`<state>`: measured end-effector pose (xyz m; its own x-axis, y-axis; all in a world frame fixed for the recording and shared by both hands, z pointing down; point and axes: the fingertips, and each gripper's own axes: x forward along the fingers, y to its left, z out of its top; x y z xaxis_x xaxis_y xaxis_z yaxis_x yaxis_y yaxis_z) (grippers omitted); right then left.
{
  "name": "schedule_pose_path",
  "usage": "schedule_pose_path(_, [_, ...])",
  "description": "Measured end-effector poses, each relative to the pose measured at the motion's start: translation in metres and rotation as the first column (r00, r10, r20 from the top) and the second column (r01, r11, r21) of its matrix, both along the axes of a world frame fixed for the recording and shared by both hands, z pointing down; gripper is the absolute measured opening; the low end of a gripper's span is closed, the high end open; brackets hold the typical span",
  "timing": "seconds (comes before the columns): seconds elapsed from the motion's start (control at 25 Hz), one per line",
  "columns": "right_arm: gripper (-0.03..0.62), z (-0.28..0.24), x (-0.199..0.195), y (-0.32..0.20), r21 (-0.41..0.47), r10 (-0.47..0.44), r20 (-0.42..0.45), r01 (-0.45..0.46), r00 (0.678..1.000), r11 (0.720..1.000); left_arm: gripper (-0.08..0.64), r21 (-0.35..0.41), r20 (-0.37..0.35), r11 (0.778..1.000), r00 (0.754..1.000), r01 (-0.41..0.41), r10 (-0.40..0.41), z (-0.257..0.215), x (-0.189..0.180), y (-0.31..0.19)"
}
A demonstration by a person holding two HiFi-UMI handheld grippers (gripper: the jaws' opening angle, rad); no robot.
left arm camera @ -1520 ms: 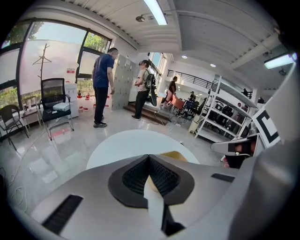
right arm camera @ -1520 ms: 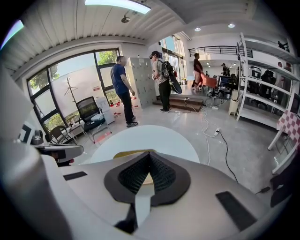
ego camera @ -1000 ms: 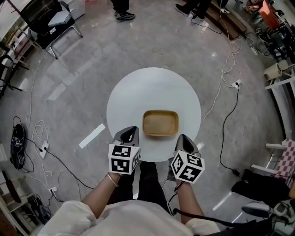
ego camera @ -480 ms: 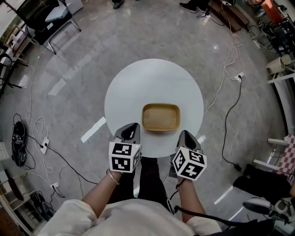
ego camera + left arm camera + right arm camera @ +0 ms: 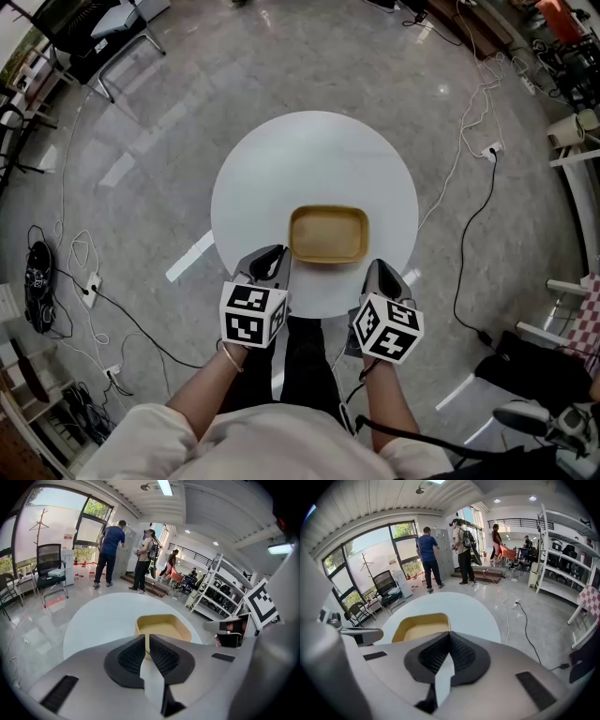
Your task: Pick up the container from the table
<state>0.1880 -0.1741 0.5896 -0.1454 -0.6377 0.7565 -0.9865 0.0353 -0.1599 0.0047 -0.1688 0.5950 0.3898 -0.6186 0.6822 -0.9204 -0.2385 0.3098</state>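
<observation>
Round white counter with a tan container, two grippers at its near edge

The grey polished floor [image 5: 141, 122] spreads all round, with a black cable [image 5: 461, 253] trailing across it to the right of the counter. The round white counter [image 5: 281, 159] stands in the middle of the head view. On its near half, a little right of centre, rests the container [image 5: 327, 234], a shallow tan tray with rounded corners, lying flat with nothing in it. The left gripper [image 5: 277, 253] hovers at the container's near left corner, just beside its rim, and the right gripper [image 5: 377, 268] at its near right corner. Each gripper's jaws are pressed together with nothing between them; the left pair shows only a hairline slit. The container shows just beyond the jaw tips in both gripper views.
</observation>
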Motion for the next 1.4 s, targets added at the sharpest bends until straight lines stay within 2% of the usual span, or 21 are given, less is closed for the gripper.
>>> schedule_pose_path(0.24, [0.025,0.005,0.006,0.001,-0.008,0.005,-0.002,-0.005,1.000,1.000,0.022,-0.011,0.012,1.000,1.000,0.004,-0.004,0.006,0.000,-0.003])
schedule_pose_path(0.36, [0.025,0.007,0.010,0.001,-0.013,0.009,-0.005,-0.009,1.000,1.000,0.075,-0.012,0.010,1.000,1.000,0.008,-0.008,0.008,0.002,-0.005])
schedule_pose_path(0.76, [0.025,0.013,0.017,-0.006,-0.019,0.022,-0.008,-0.022,1.000,1.000,0.138,-0.040,0.007,0.999,1.000,0.019,-0.019,0.018,0.003,-0.011])
schedule_pose_path(1.4, [0.025,0.028,0.033,-0.012,-0.047,0.036,-0.001,-0.036,0.999,0.998,0.141,-0.110,0.021,0.992,0.998,0.055,-0.053,0.040,0.009,-0.022])
